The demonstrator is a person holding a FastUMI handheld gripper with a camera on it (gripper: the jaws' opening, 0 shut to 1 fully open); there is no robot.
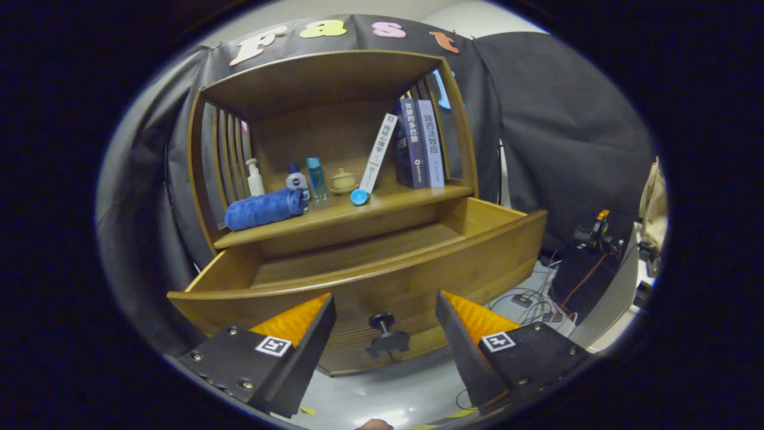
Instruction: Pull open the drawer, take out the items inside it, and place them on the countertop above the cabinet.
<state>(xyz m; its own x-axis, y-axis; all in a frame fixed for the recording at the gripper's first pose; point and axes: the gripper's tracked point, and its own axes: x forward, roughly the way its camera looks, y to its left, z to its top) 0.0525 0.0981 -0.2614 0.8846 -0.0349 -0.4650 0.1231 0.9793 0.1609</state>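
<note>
Before the open drawer (358, 269), hand-held gripper (385, 325) fingers spread wide.

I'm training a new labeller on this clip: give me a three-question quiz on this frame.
1. True or false: the drawer is pulled open.
2. What lies between the gripper fingers? A) rolled blue towel B) the drawer's knob C) a book
3. Fill in: the rolled blue towel lies on the ____ above the drawer.

Key:
1. True; as much of its floor as can be seen is bare.
2. B; the fingers are spread wide, the knob in the gap and neither touching it.
3. Countertop, beside the bottles.
</note>
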